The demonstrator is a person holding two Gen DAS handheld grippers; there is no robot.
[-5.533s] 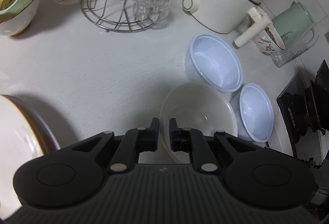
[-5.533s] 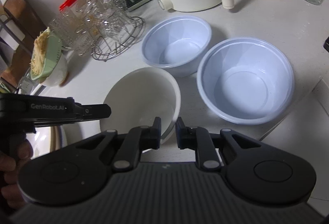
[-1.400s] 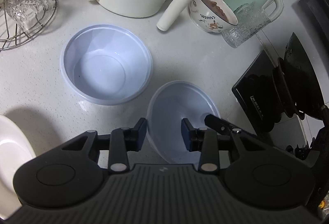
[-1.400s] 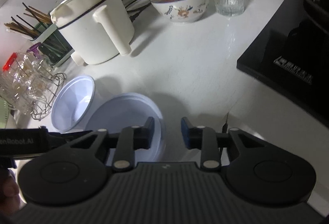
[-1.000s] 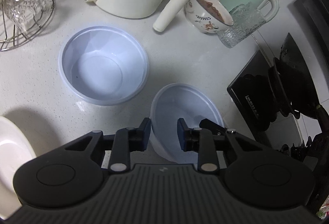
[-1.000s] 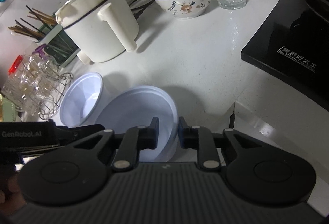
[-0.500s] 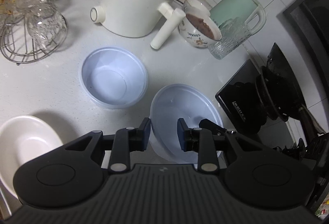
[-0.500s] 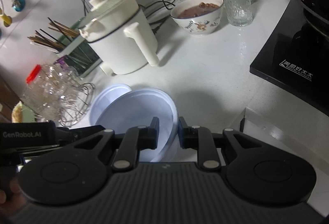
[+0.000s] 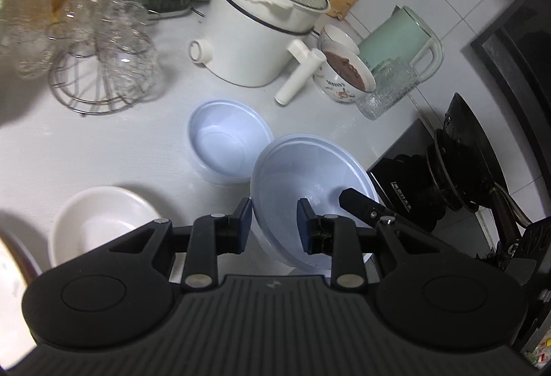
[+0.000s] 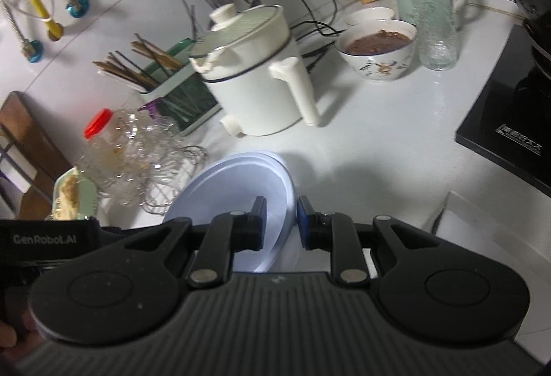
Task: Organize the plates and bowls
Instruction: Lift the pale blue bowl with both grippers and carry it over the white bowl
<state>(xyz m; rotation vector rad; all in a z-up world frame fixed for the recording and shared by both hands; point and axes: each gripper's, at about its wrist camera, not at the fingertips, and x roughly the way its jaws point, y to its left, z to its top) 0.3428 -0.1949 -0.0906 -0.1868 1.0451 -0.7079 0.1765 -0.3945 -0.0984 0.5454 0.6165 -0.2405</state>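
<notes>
Open counter [image 10: 372,148] beside cooker [image 10: 255,79] (stove [image 10: 509,121] bounds the right)

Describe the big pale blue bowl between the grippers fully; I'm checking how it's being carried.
The big pale blue bowl looks like thin, slightly see-through plastic: round, with a rolled rim, and empty. It is tilted and held off the counter. The left gripper clamps its near rim, and the right gripper clamps the opposite rim. It hangs partly over the smaller blue bowl.

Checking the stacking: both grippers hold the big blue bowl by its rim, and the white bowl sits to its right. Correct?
Not quite: in the left wrist view the white bowl sits left of the big blue bowl. Both grippers, left and right, do hold its rim.
</notes>
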